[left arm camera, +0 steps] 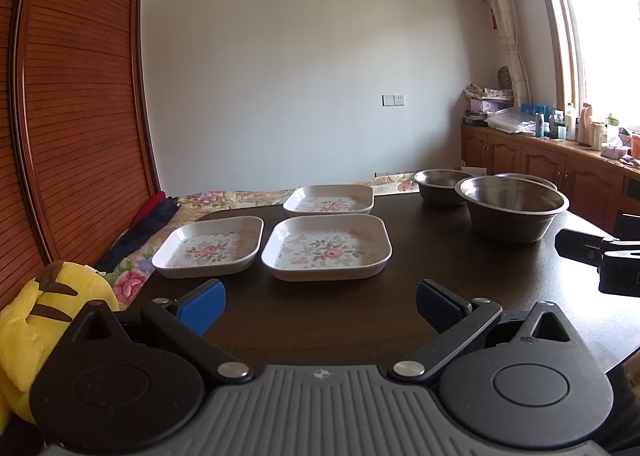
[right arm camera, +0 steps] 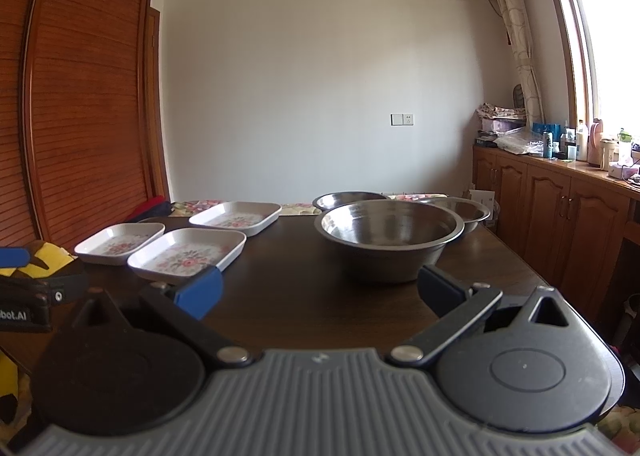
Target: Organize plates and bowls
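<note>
Both claws gape wide and hold nothing. The left claw [left arm camera: 320, 306] hovers low over the dark desk [left arm camera: 320, 320], just short of the nearest floral plate [left arm camera: 326, 246]; two more plates [left arm camera: 208, 246] [left arm camera: 330, 199] lie left and behind it. The right claw [right arm camera: 320, 294] faces the large steel bowl [right arm camera: 388, 238], with two smaller bowls [right arm camera: 348, 199] [right arm camera: 464, 211] behind. Bare desk lies between the groups; its right edge runs close beside the bowls.
</note>
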Motion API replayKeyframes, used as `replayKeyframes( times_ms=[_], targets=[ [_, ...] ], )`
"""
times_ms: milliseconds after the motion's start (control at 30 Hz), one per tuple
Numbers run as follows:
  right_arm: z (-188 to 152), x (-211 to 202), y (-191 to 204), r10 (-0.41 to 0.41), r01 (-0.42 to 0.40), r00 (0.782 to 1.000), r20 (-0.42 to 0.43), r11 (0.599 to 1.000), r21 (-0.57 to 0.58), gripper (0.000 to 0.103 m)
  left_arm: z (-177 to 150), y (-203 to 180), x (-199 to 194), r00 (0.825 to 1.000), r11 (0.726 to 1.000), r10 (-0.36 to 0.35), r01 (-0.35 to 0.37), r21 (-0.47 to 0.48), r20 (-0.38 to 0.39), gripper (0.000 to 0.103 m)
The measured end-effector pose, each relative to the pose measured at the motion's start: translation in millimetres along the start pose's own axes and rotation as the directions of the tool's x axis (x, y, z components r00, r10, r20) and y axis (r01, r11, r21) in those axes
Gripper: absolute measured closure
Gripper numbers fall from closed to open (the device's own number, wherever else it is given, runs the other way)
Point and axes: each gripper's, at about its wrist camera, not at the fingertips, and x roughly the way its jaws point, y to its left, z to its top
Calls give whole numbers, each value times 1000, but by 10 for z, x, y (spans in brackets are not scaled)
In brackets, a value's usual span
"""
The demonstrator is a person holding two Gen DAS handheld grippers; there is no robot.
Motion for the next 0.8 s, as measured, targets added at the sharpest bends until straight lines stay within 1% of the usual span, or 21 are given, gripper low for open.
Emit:
replayKeyframes(
  times_ms=[233,433,567,700,800],
  targets=[
    [-31,69,24,13,-14,1000,-13,1000,-4,0,-45,13,53,1000,1000,-4,4,3,-19,0],
    [-34,183,110,40,-40,999,-29,999,-29,0,-47,40,131,999,1000,-20,20,8,-42,0],
    [6,295,153,74,-75,996,-47,997,-31,0,-3,76,189,998,999,-46,46,6,-49,0],
    [89,385,188,115,-117,992,-46,992,-45,0,66,122,245,996,997,-79,79,8,-45,0],
    [146,438,220,150,-152,987,-49,987,-53,0,131,168,284,996,996,-83,84,12,-45,2]
  ],
)
